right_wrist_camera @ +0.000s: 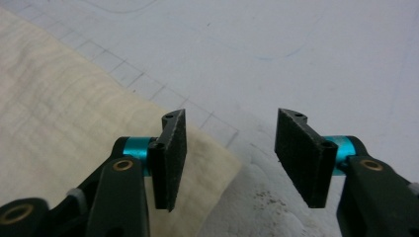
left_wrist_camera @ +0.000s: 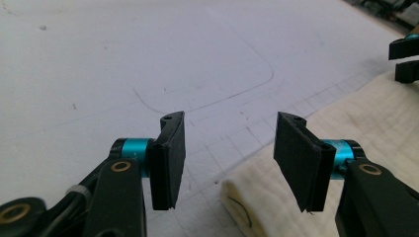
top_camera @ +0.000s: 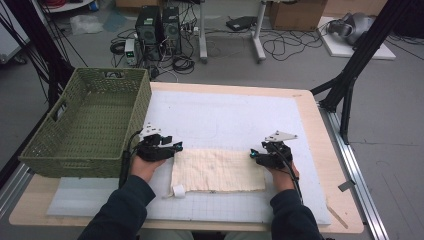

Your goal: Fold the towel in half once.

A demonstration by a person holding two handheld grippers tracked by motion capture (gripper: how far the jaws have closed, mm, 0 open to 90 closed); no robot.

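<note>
Both pairs of jaws are seen standing apart with nothing pressed between them. In the left gripper view, the left gripper is held just above the white mat, its two black pads parted, and a rolled corner of the cream cloth is seen below the gap, untouched by either pad. The other gripper's black tips are seen far off at the upper right edge of that view. In the right gripper view, the right gripper is likewise held with its pads parted; a corner of the cloth lies under its left-hand pad, while bare mat is seen under the other.

From the high view, the folded cloth is shown lying flat on the gridded mat, near the front of the wooden table. The left gripper is placed at the cloth's left end and the right gripper at its right end, each carried by a hand in a dark sleeve. A green woven basket is set at the table's left side, just beside the left gripper.
</note>
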